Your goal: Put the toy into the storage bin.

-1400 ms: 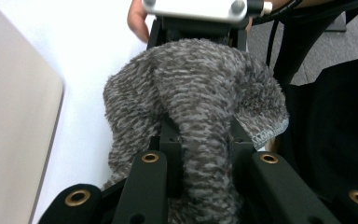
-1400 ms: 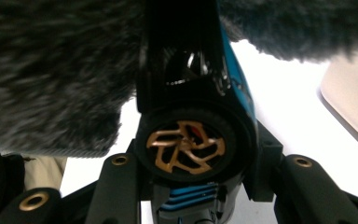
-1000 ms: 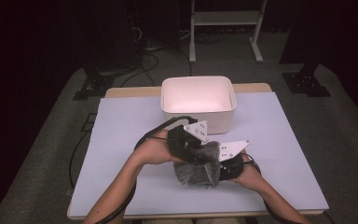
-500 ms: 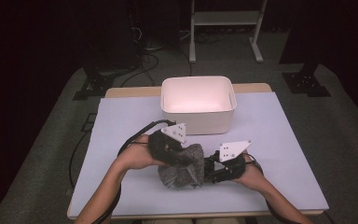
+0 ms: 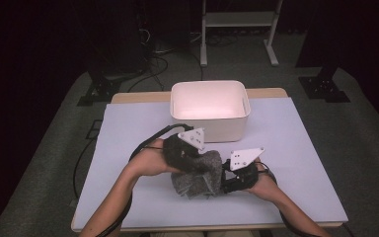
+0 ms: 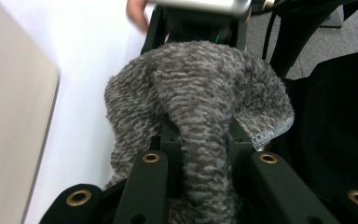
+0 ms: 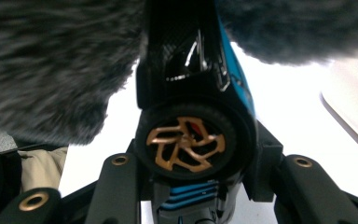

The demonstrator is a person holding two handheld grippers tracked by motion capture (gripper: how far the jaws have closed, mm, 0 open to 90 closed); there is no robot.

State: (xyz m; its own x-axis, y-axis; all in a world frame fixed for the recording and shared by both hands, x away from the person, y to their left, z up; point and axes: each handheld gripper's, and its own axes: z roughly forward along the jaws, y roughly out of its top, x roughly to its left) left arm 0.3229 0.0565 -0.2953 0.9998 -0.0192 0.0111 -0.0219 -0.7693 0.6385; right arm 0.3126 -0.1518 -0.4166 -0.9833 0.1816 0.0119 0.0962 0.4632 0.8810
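A grey fuzzy cloth (image 5: 197,175) is bunched on the white tabletop between my two grippers. My left gripper (image 5: 196,165) comes in from the left, shut on a fold of the cloth (image 6: 200,93) that runs back between its jaws (image 6: 205,144). My right gripper (image 5: 218,180) faces it from the right, shut on a black cylinder-shaped device (image 7: 186,135) with a gold grille on its end and a blue stripe. The cloth (image 7: 51,70) drapes over the device's far end. The rest of the device is hidden under the cloth.
A white rectangular bin (image 5: 209,126) stands just behind the grippers, its rim close to the left gripper's grey plate. The white tabletop (image 5: 296,148) stretches to both sides. Cables trail off the left of the table. Beyond the far edge stands a metal rack.
My left gripper swung to the left with the cloth, then came partly back to the right. The right gripper has stayed in place.
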